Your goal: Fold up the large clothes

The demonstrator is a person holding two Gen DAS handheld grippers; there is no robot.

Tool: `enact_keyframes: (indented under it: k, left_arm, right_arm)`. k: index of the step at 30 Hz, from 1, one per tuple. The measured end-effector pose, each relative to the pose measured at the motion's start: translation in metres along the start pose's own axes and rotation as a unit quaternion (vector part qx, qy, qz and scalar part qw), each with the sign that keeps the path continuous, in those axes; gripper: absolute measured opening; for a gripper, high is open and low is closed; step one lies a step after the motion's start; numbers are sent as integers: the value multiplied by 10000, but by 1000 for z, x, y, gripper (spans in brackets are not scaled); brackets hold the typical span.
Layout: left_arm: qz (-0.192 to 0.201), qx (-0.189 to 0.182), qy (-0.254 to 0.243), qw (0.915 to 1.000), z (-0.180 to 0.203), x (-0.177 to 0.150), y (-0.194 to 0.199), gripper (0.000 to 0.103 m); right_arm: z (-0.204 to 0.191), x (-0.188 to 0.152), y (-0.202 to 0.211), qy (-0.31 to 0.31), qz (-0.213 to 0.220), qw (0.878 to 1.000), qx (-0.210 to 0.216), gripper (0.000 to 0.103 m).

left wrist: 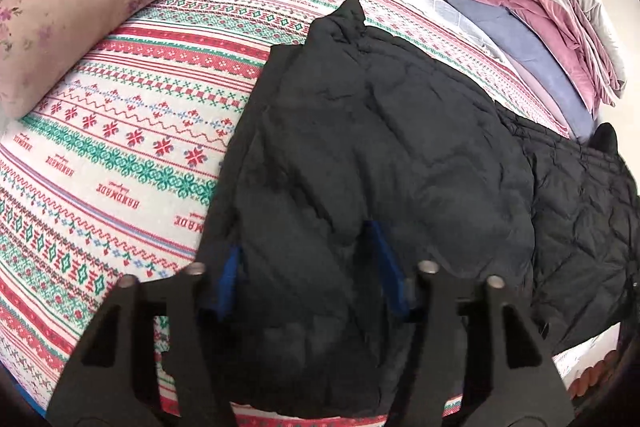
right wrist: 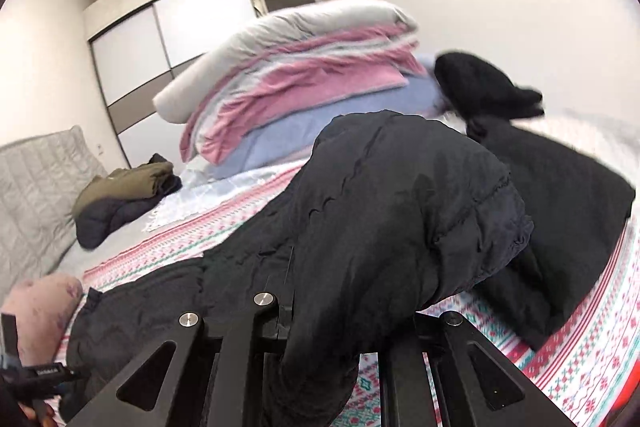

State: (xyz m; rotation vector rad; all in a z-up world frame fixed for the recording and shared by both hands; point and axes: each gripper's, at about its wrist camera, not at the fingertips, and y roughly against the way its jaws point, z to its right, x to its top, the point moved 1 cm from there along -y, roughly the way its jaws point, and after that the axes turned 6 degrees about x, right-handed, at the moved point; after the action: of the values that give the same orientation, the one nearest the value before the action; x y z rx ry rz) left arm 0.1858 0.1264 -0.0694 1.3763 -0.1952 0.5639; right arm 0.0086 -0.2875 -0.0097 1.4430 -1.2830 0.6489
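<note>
A patterned bedspread fills the left wrist view, and the black padded jacket is spread across its centre and right. In the right wrist view a fold of the jacket is lifted, pinched in the nearly closed right gripper. The left gripper is half open, its blue pads around the lower bulk; whether they press cannot be told. Probably a fold-over is under way; next, the lifted part should be laid flat.

Left gripper: black frame, blue pads, silver screws.
</note>
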Motion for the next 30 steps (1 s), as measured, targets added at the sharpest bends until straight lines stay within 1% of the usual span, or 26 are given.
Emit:
enact_keyframes:
  k: [2,4,5,7,9,10,11,13,14,16,17,19,20,23,25,26,27,29,30]
  left_arm:
    - [-57,-145,114,9998,-3,3,-3,50]
    - [-79,-231,175,9995,-5,5,-4,50]
    - [-77,-261,176,9995,-5,5,-3,50]
    - [-66,-324,201,9993,-6,7,-3,49]
    - [-94,-429,271,9987,-9,7,-2,49]
    - [-112,-557,255,9981,-10,9,-3,49]
    - [-149,-647,311,9973,-13,10,-4,49]
    - [-208,-787,379,9960,-17,10,-4,49]
    - [-280,-915,450,9944,-22,12,-5,49]
    - [-356,-1091,669,9911,-35,16,-4,49]
    - [-364,-1126,833,9895,-43,19,-3,50]
    - [-315,-1090,1050,9880,-57,23,0,50]
    - [-259,-1076,1083,9879,-61,25,3,50]
    - [-135,-1114,1156,9869,-67,28,10,51]
    - [-111,-1178,1189,9858,-70,29,11,55]
    - [-88,-1208,1219,9851,-72,30,12,57]
    - [-70,-1213,1249,9847,-74,30,13,58]
    - [-51,-1204,1312,9840,-76,32,14,61]
    - [-35,-1209,1345,9835,-78,32,15,64]
  right_arm:
    - [-15,2,3,203,112,9997,15,14]
    - [-40,2,8,617,297,9976,69,14]
    - [-54,2,10,856,400,9954,131,14]
    - [-94,-3,17,1510,633,9857,393,14]
    - [-137,-15,22,2178,755,9700,770,14]
    - [-155,-24,24,2454,757,9617,956,14]
    - [-177,-36,24,2776,731,9507,1177,15]
    - [-213,-64,19,3329,621,9300,1426,15]
    - [-225,-78,15,3565,546,9209,1480,16]
    - [-252,-115,3,4167,213,8944,1609,18]
    - [-260,-132,-3,4409,20,8819,1668,19]
    - [-271,-158,-10,4759,-262,8612,1763,21]
    - [-274,-170,-12,4916,-342,8513,1800,25]
    - [-278,-184,-16,5185,-337,8369,1723,31]
    - [-274,-184,-18,5171,-458,8349,1828,41]
    - [-272,-182,-18,5094,-555,8365,1941,53]
    - [-268,-179,-19,4939,-725,8391,2158,64]
    - [-266,-171,-17,4710,-1015,8384,2548,74]
    - [-264,-164,-13,4545,-1171,8363,2836,75]
